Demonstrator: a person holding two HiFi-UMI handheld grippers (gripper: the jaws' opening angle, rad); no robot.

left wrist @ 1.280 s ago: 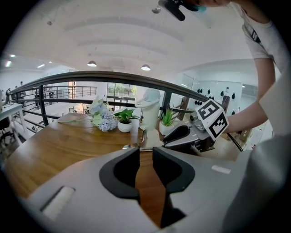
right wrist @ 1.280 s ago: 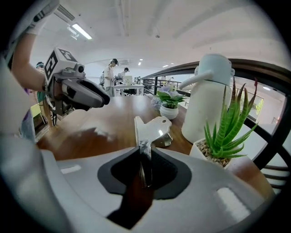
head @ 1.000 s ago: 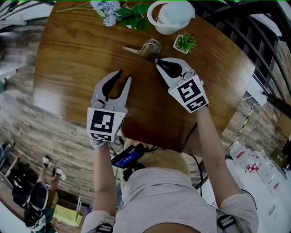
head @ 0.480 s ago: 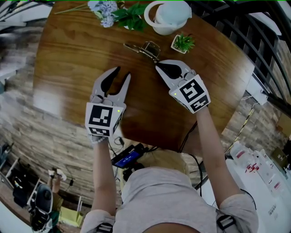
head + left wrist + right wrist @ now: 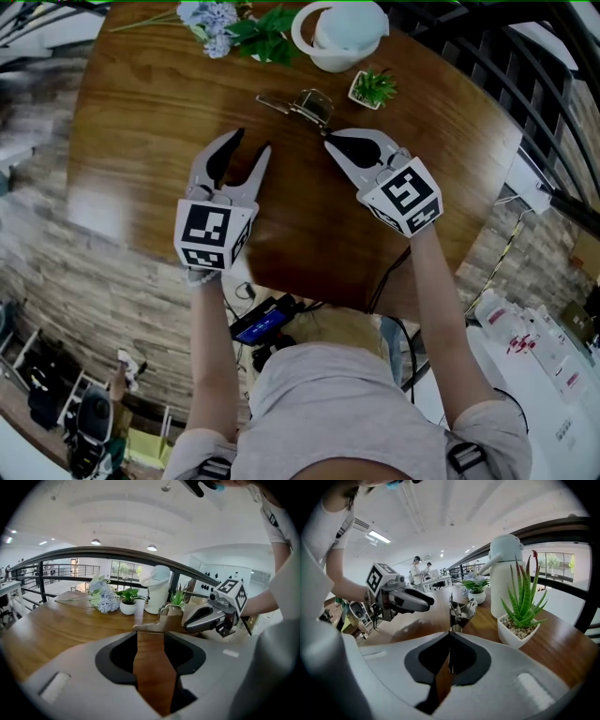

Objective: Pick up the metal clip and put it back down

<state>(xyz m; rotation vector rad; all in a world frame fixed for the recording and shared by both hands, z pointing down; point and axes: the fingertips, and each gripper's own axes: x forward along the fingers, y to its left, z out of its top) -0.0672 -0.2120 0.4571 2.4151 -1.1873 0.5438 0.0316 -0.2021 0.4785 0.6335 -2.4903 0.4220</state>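
The metal clip (image 5: 302, 101) is at the far middle of the round wooden table (image 5: 141, 112); it also shows as the clip (image 5: 461, 612) and the clip (image 5: 161, 620). My right gripper (image 5: 328, 138) is shut, its tips pinching the thin wire handle at the clip's near end. From the right gripper (image 5: 450, 638) that wire runs straight up to the clip's body. My left gripper (image 5: 249, 142) hovers to the clip's near left, apart from it. Its jaws have just been opening, with only bare wood between them in the left gripper view (image 5: 150, 637).
A white jug (image 5: 339, 33) stands at the table's far edge, a small succulent in a white pot (image 5: 373, 89) just right of the clip, and a potted plant with pale flowers (image 5: 234, 23) at the far left. A dark railing (image 5: 525, 84) curves behind the table.
The right jaws have closed onto the clip's wire handle, and the clip has shifted its pose slightly. The left jaws have spread wider. Both hands stay about where they were.
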